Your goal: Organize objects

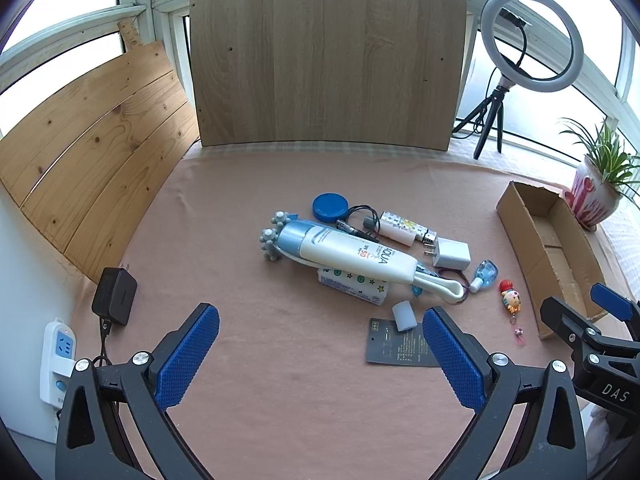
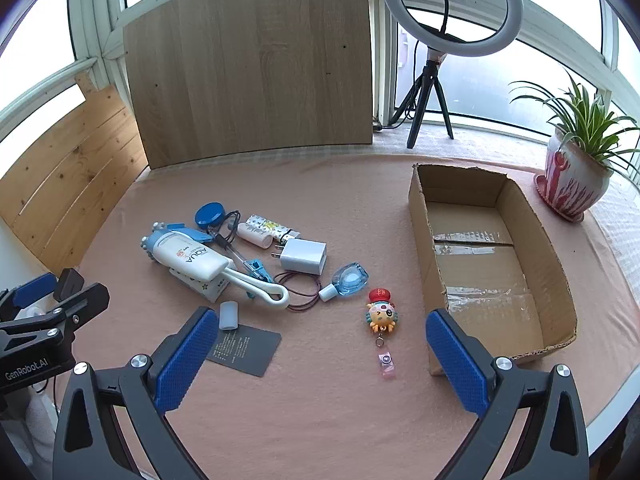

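Pile of small objects mid-table on pink cloth (image 2: 320, 400). Sunscreen tube (image 2: 191, 261) on top, lying across white massage roller (image 2: 264, 290); roller's knobbed head (image 1: 274, 236) mostly hidden under tube cap. Star-print packet (image 1: 352, 286) half buried beneath tube, print unreadable. Thin blue item beside roller handle partly covered, cannot tell what. Blue round lid (image 2: 209, 214) at far edge of pile, black cable loop (image 1: 362, 216) touching it. Patterned white tube (image 2: 264, 229) and white USB charger (image 2: 304, 257) just right of the tube. Blue clear bottle (image 2: 349, 278) near charger, thin dark wire (image 2: 298, 292) looped by it. Small white cylinder (image 2: 229, 315) touching edge of dark card (image 2: 246, 346); card print too small to read, corner hidden behind a left gripper finger in left wrist view. Cartoon badge reel (image 2: 382, 314) apart from pile, between pile and cardboard box (image 2: 420, 216). Box open-topped, empty, near corner cut off behind right gripper finger.

Left gripper (image 1: 320, 356) jaws wide apart, nothing between, above bare cloth. Right gripper (image 2: 322, 356) same, wide apart, nothing held.

Around: wood boards (image 1: 328, 52) propped at back, ring light (image 2: 452, 4) on tripod, potted plant (image 2: 572, 184) right of box, black adapter (image 1: 115, 290) and power strip (image 1: 58, 360) at left edge, strip partly cut off.
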Demonstrator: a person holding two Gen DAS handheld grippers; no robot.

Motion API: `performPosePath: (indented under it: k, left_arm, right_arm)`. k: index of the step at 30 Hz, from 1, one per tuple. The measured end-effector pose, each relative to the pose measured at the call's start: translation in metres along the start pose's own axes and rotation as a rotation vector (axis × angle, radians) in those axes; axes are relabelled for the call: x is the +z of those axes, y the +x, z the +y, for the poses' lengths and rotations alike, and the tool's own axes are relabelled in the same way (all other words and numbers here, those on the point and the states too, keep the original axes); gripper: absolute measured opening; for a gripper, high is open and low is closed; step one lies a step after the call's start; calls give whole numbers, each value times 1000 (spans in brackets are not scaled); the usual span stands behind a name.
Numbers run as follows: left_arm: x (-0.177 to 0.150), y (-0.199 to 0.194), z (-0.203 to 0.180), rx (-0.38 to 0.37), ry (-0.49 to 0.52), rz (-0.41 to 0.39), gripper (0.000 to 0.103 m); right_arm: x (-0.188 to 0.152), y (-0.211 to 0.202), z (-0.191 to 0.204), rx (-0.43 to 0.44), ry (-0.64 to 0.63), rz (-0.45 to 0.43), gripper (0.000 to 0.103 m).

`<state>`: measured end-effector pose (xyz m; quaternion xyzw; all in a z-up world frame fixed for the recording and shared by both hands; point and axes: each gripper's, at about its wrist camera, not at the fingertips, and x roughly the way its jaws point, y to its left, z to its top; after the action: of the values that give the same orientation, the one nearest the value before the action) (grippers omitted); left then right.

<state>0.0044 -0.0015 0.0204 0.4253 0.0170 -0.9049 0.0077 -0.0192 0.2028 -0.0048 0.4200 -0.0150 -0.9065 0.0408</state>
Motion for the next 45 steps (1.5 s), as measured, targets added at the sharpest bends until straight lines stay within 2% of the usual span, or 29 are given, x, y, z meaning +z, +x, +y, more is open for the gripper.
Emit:
performPosePath:
  k: [45]
  left_arm:
    - [-10, 12, 2, -10, -3, 42, 103]
  right_arm:
    - [-4, 5, -2, -9, 13, 39, 102]
